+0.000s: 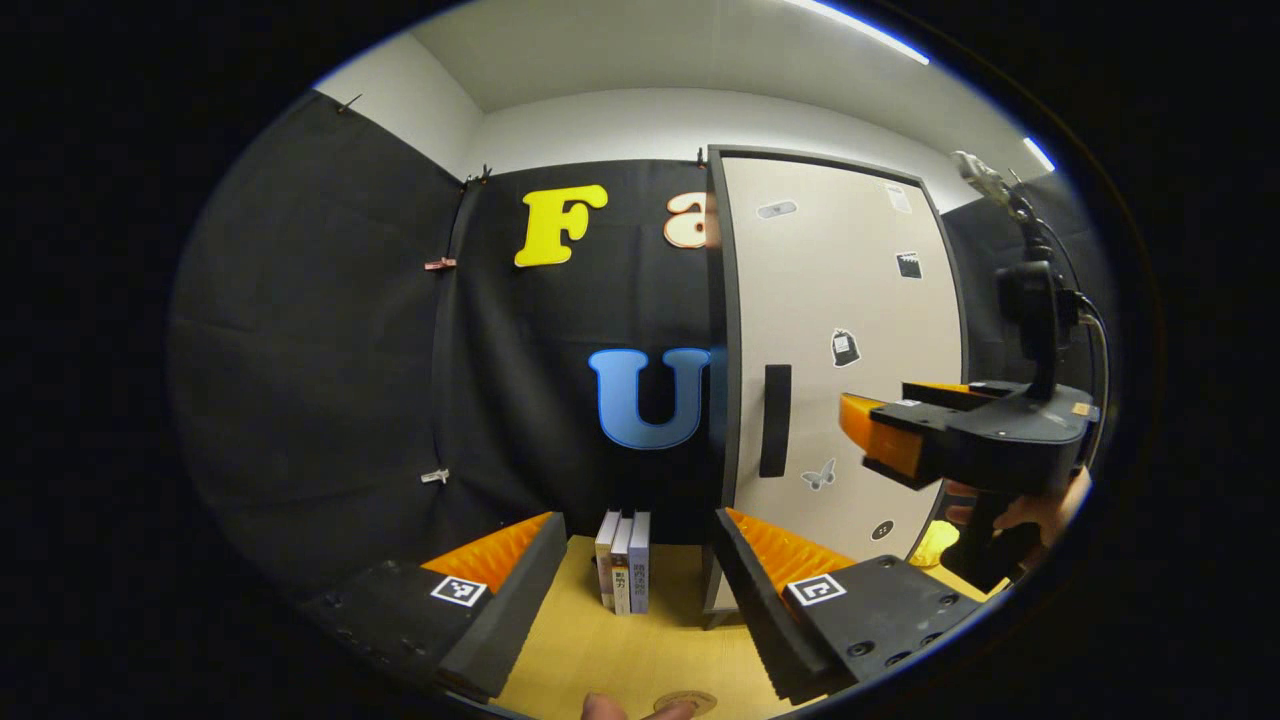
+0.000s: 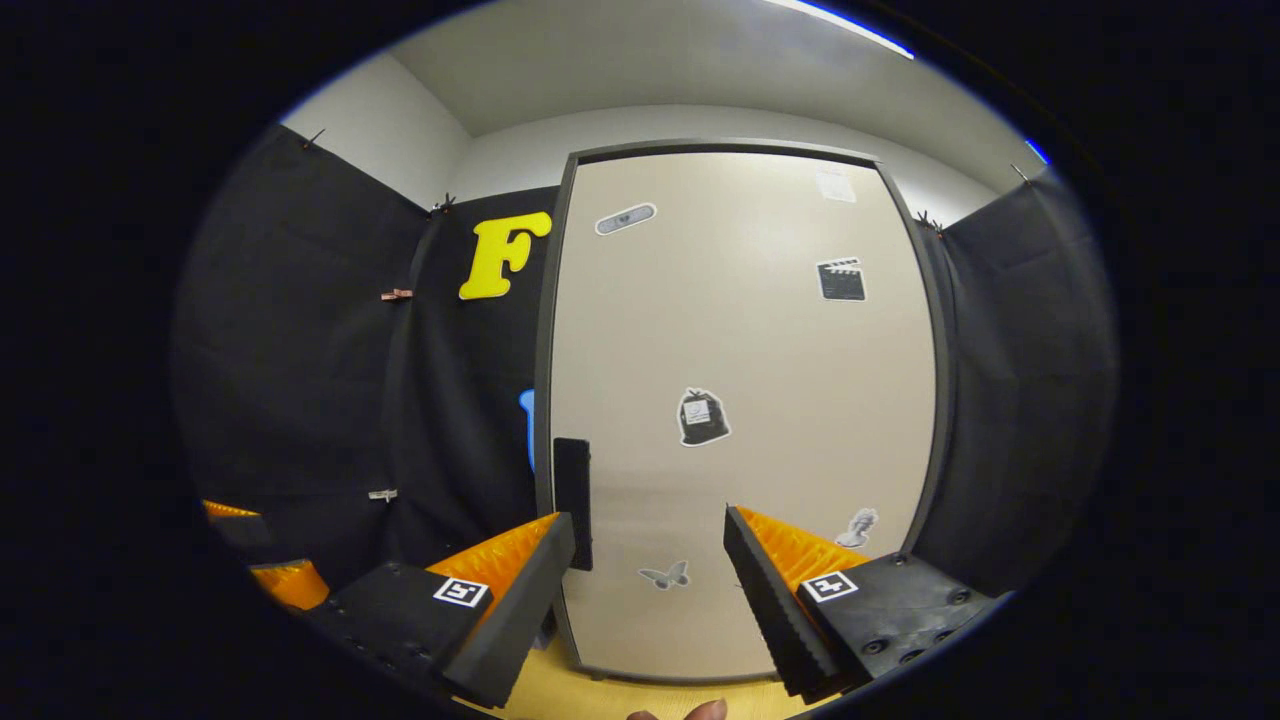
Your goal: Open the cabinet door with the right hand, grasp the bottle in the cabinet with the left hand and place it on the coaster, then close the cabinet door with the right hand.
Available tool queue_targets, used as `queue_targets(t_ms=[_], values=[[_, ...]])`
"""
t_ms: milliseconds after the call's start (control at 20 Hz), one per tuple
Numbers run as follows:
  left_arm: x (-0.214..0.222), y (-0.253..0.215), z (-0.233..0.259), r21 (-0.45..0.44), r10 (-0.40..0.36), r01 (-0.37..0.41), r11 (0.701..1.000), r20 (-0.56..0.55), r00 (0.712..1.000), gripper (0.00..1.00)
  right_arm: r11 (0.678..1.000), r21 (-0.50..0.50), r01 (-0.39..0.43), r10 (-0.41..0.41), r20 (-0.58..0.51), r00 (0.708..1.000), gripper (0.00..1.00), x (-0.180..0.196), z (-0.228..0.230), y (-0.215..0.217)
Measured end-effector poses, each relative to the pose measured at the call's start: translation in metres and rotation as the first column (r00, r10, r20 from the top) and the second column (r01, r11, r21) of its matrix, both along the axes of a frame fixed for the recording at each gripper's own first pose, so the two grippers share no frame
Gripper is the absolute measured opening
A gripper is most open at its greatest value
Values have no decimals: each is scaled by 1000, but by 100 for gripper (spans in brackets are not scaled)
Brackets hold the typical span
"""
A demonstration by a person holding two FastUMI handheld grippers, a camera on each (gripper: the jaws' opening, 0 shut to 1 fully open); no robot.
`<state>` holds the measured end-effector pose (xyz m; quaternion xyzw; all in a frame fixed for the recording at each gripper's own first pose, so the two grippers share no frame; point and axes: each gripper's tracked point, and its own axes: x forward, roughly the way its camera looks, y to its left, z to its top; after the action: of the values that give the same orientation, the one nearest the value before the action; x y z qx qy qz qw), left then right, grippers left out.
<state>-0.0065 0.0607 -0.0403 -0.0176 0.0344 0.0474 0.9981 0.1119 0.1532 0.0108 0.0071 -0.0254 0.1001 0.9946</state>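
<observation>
We see cabinet door [image 2: 740,400] closed, right gripper [image 2: 648,560] jaws apart facing handle [image 2: 572,500]; left gripper [image 1: 640,560] jaws apart, books [image 1: 623,560] ahead.

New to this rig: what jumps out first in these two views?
The tall beige cabinet door, shut and dotted with small stickers, dominates the right gripper view, its dark vertical handle near the door's left edge. In the left gripper view, the right gripper reaches toward that door, a hand gripping it from below. A few upright books stand on the yellowish table left of the cabinet.
</observation>
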Motion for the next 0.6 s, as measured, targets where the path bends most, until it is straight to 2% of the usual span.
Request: queue_targets(t_ms=[150, 450, 550, 600], values=[[-2, 10, -5, 1, 21, -21, 1000, -10, 1000, 93, 1000, -3, -5, 5, 6, 1000, 97, 26, -6, 24], [-9, 31, -14, -18, 66, -67, 998, -32, 997, 93, 998, 51, 23, -20, -66, 998, 97, 68, -28, 50], [-13, 37, -15, -11, 83, -84, 996, -36, 996, 93, 998, 63, 27, -22, -79, 997, 94, 74, -33, 59], [-15, 40, -16, -10, 90, -90, 996, -38, 995, 93, 997, 68, 37, -31, -81, 996, 90, 84, -35, 61]])
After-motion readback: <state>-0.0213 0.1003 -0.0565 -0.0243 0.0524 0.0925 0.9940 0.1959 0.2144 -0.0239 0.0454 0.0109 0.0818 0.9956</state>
